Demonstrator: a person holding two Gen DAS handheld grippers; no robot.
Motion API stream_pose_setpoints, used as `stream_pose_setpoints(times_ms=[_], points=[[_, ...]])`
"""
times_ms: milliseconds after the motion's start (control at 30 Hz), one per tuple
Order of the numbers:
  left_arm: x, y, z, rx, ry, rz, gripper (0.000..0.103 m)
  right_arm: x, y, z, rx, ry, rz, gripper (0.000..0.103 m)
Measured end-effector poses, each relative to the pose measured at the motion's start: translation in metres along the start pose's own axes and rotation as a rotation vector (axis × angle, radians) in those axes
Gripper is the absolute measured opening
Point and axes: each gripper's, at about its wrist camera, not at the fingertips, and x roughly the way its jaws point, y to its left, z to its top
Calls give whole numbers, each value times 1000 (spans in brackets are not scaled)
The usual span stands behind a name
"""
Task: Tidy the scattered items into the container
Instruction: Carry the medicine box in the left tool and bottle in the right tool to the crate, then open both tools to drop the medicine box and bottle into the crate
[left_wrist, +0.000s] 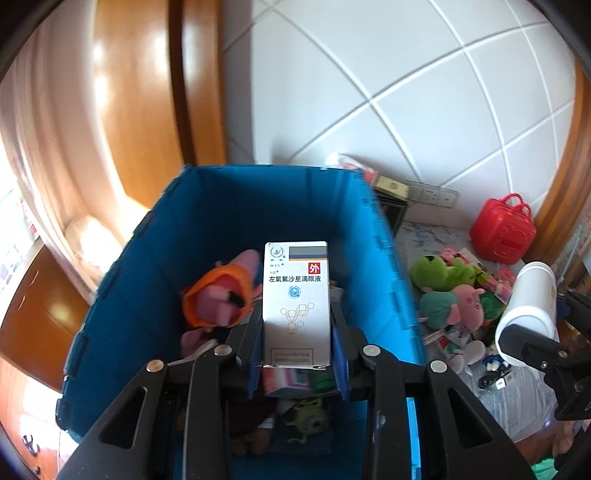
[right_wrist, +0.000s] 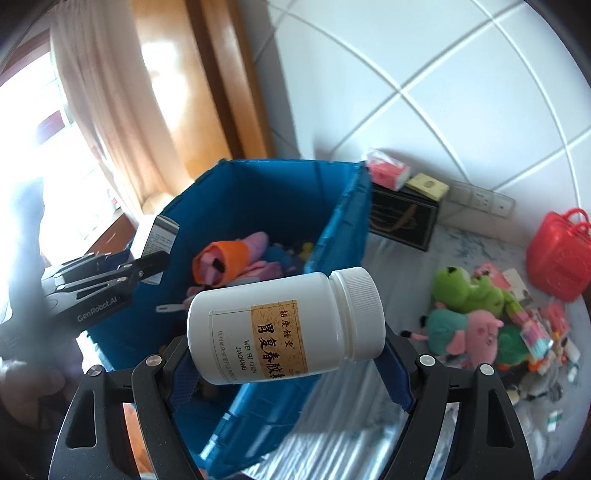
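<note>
The left hand-held gripper (left_wrist: 297, 325) is squeezing a small white medicine box (left_wrist: 296, 302) between its two fingers. The box stands upright, with a blue and yellow stripe at its top and dark writing on the front. It hangs over the open top of the big blue bin (left_wrist: 155, 258). Inside the bin lie a pink soft toy with an orange piece (left_wrist: 218, 295) around it, a small green toy (left_wrist: 310, 424) and some little packets. The right hand-held gripper (right_wrist: 286, 345) is holding a white bottle (right_wrist: 284, 325) with a ridged white cap (right_wrist: 360, 314). The bottle lies on its side between the fingers, cap pointing right, and has a tan label with dark writing. It is near the bin's right edge, above the pale patterned sheet of the bed (right_wrist: 332, 413). More things wait on the bed to the right of the bin: a green frog toy (right_wrist: 469, 291), a pink pig toy in a green dress (right_wrist: 465, 334), a red carry case (right_wrist: 561, 258) and many small packets, all well apart from both grippers. A black box (right_wrist: 402, 218) stands against the tiled wall just beside the bin, with a red tissue pack (right_wrist: 388, 171) on top.
</note>
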Motion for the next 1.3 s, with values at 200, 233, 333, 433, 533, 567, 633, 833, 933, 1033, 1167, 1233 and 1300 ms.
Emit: stream_pose_setpoints(times_ms=[200, 233, 333, 433, 533, 567, 633, 833, 933, 1033, 1167, 1233, 1300], points=[[5, 44, -8, -58, 18, 48, 31, 25, 33, 9, -46, 28, 40, 81], [6, 51, -9, -66, 21, 55, 31, 29, 39, 9, -56, 34, 48, 81], [8, 64, -13, -84, 30, 71, 31, 43, 59, 9, -86, 59, 76, 81], [10, 75, -17, -92, 37, 88, 31, 54, 77, 7, -108, 77, 106, 81], [15, 83, -19, -100, 46, 98, 31, 62, 86, 6, -123, 91, 121, 81], [16, 85, -19, -102, 48, 100, 31, 65, 88, 5, -126, 98, 125, 81], [16, 89, -21, -108, 51, 103, 31, 68, 92, 5, -130, 108, 129, 81], [18, 99, -22, -118, 53, 108, 31, 77, 98, 5, -143, 126, 135, 81], [17, 102, -21, -126, 53, 109, 31, 79, 100, 6, -150, 131, 137, 81], [19, 105, -22, -135, 53, 103, 31, 82, 100, 9, -153, 131, 139, 81], [23, 110, -23, -179, 71, 70, 43, 86, 100, 8, -154, 134, 136, 92], [18, 117, -25, -233, 39, 72, 103, 84, 97, 7, -148, 122, 128, 103], [11, 120, -26, -253, 8, 98, 103, 82, 94, 7, -140, 115, 124, 103]])
